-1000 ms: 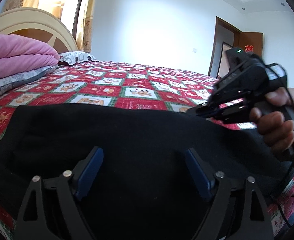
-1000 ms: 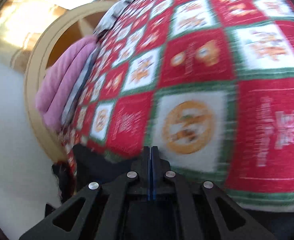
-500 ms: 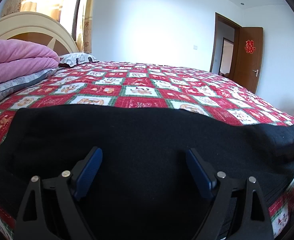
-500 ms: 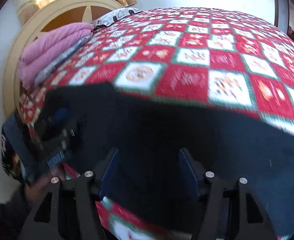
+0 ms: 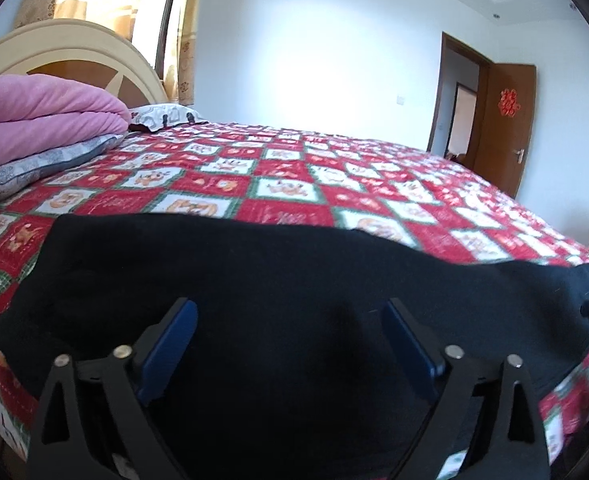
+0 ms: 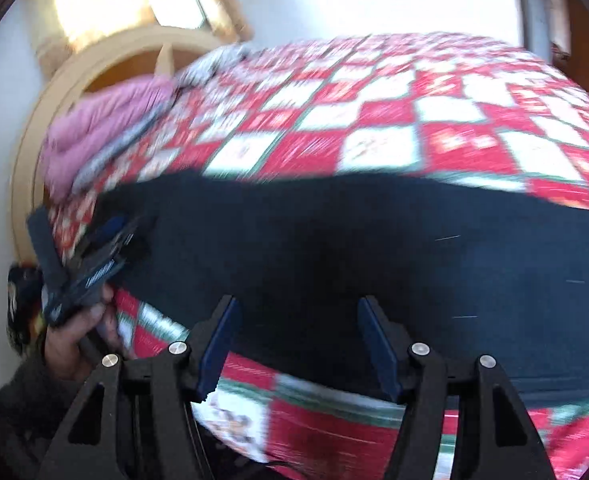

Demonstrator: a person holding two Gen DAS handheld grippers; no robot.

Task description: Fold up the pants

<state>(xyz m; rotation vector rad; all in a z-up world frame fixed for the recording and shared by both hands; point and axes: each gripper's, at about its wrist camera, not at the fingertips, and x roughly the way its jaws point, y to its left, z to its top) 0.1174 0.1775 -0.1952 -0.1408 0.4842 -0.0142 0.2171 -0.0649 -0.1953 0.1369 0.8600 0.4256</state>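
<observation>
The black pants [image 5: 278, 280] lie flat along the near edge of the bed, stretching from left to right. My left gripper [image 5: 290, 320] is open and empty, low over the pants near their left part. In the right wrist view the pants [image 6: 374, 240] fill the middle. My right gripper [image 6: 298, 320] is open and empty above their near edge. The left gripper [image 6: 94, 256] shows there at the far left, held in a hand at the pants' left end.
The bed has a red, white and green patchwork quilt [image 5: 294, 184]. A folded pink blanket [image 5: 42, 120] on a grey pillow lies at the head, by the cream headboard [image 5: 74, 48]. A brown door [image 5: 506, 120] stands open at the right.
My right gripper has opened, released the pants and pulled back to the near edge of the bed. The pants now lie flat. My left gripper stayed open and barely moved.
</observation>
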